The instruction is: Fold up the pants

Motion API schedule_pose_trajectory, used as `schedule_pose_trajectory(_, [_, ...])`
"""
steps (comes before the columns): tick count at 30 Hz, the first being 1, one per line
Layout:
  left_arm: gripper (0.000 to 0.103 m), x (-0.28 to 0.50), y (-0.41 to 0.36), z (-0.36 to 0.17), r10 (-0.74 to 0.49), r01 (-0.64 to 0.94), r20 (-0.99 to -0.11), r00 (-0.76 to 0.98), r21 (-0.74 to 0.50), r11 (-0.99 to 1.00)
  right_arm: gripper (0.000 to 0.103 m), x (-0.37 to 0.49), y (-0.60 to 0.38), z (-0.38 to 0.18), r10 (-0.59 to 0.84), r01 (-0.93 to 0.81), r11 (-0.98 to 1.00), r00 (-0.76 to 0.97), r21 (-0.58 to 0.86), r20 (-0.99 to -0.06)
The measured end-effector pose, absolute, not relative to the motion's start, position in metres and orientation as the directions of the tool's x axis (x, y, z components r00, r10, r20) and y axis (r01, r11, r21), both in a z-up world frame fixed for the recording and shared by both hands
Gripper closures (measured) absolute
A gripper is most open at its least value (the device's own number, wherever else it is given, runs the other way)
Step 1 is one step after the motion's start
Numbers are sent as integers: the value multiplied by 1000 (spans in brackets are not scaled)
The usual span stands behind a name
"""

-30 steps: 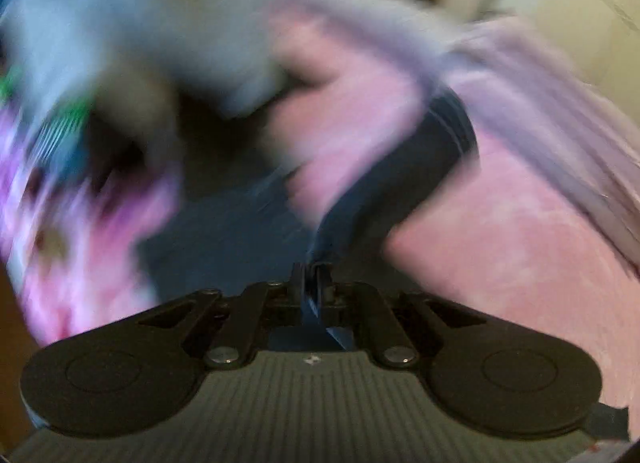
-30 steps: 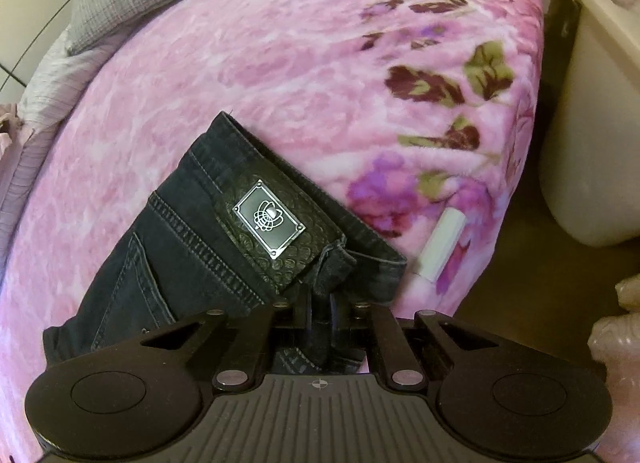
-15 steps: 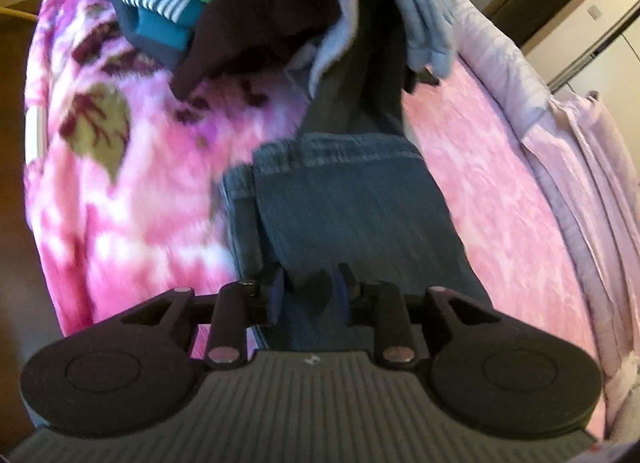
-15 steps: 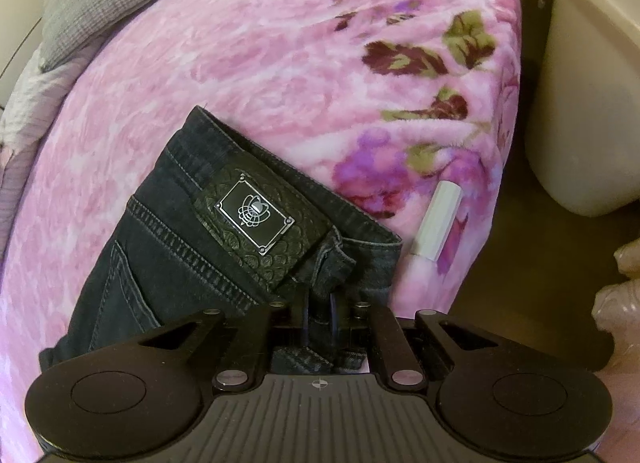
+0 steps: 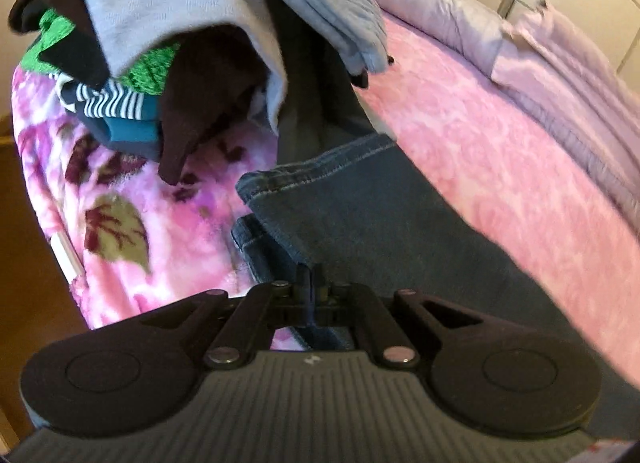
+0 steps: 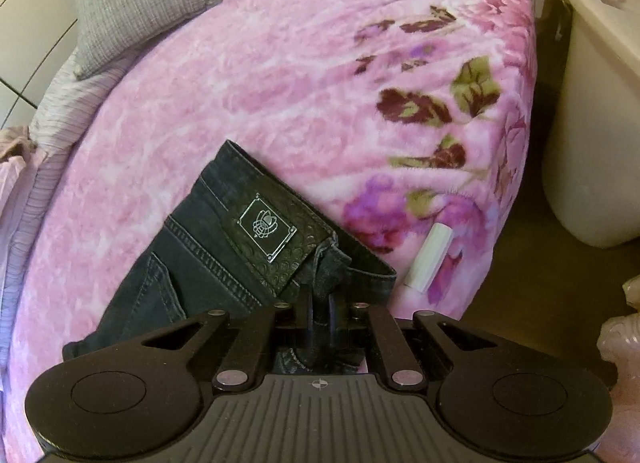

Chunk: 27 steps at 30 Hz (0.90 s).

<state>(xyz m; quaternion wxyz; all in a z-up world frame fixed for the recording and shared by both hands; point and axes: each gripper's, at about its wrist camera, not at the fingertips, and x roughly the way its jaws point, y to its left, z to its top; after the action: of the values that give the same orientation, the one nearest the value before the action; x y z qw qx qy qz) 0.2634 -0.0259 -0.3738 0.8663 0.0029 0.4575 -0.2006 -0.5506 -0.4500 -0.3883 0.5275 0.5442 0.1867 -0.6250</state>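
Dark blue jeans lie on a pink floral blanket. In the left wrist view their leg hems lie one over the other, and my left gripper is shut on the near edge of the leg fabric. In the right wrist view the waistband with its black leather patch points up and right. My right gripper is shut on the bunched waistband near the belt loop.
A heap of mixed clothes lies just beyond the hems. Pale lilac bedding runs along the far side. A grey pillow sits at the head of the bed, a white tube by the blanket's edge, and a cream bin on the floor.
The left gripper swung round to the leg hems and has shut on the leg fabric; half a second ago its fingers stood apart. The right gripper keeps its hold on the waistband.
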Motion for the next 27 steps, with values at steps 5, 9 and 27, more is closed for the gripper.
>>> schedule_pose_trajectory(5, [99, 259, -37, -399, -271, 404, -824, 497, -56, 913, 100, -545, -453, -408, -417, 867, -387, 138, 313, -899])
schedule_pose_trajectory(9, [92, 252, -42, -387, -233, 406, -831, 505, -9, 914, 74, -531, -449, -392, -377, 924, -336, 48, 185, -925])
schedule_pose_trajectory(27, [63, 157, -114, -384, -287, 677, -861, 421, 88, 730, 55, -431, -403, -387, -457, 989, 146, 58, -11, -888])
